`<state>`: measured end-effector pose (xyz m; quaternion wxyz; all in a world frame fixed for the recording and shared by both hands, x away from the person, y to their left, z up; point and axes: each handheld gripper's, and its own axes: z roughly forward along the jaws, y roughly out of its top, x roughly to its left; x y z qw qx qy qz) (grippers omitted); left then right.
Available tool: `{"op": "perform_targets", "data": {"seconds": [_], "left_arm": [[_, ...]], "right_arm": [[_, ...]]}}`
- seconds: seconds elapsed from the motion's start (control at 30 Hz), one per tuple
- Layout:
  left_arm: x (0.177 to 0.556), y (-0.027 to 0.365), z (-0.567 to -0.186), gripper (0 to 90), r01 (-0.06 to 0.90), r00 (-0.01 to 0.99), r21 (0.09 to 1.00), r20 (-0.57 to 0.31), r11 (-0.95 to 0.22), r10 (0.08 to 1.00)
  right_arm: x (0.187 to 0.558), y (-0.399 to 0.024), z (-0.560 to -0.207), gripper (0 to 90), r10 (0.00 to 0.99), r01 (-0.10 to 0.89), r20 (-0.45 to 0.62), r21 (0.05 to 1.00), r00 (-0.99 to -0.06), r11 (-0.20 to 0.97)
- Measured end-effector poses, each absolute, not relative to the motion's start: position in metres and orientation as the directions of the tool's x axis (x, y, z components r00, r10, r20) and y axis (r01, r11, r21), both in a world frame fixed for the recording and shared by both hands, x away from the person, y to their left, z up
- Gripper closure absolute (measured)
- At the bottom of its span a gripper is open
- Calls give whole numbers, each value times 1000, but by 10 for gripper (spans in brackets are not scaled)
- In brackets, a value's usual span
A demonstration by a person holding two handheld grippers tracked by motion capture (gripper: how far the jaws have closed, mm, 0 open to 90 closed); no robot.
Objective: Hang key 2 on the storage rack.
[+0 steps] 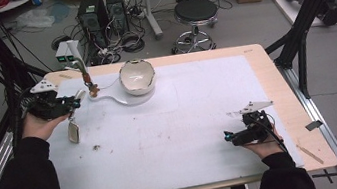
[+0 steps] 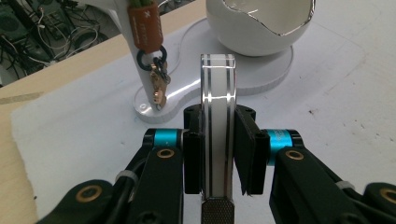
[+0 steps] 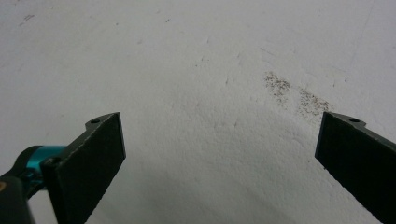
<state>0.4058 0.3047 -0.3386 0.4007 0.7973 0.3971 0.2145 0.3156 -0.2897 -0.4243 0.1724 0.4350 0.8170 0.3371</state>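
Clear acrylic slab (image 2: 217,126) is clamped edge-on between the left gripper (image 2: 218,154) jaws, above the white mat (image 2: 327,121). It should be kept upright, clear of the hanging key strap (image 2: 145,28) (bowl stand (image 2: 259,23) beyond). Right gripper (image 3: 219,154) jaws are held wide apart over bare mat.

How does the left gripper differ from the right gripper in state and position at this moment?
The left gripper is shut on a flat clear-edged object, while the right gripper stands open with nothing between its fingers. The left gripper is held near the white bowl at the table's far left; the right gripper sits low over the bare white mat near the right. Both have black fingers and turquoise joints.
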Motion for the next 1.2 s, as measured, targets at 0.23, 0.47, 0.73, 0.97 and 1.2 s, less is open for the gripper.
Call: {"op": "perform_targets", "data": {"seconds": [0.23, 0.47, 0.73, 0.97, 1.2], "left_arm": [[413, 315, -326, 745, 462, 562, 829, 1, -315, 827], [419, 322, -321, 745, 436, 544, 857, -8, -275, 839], [426, 329, -311, 745, 415, 505, 883, -23, -219, 863], [436, 330, -296, 745, 392, 501, 887, 16, -243, 865], [451, 333, -284, 745, 384, 495, 887, 37, -256, 868]], "right_arm": [[316, -290, -425, 6, 829, 598, 16, 699, -560, 391], [316, -291, -425, 6, 831, 602, 21, 700, -556, 385], [316, -291, -426, 6, 832, 601, 17, 700, -555, 386], [316, -293, -426, 6, 841, 610, 20, 698, -541, 376], [316, -294, -427, 6, 841, 610, 23, 699, -541, 373]]}}
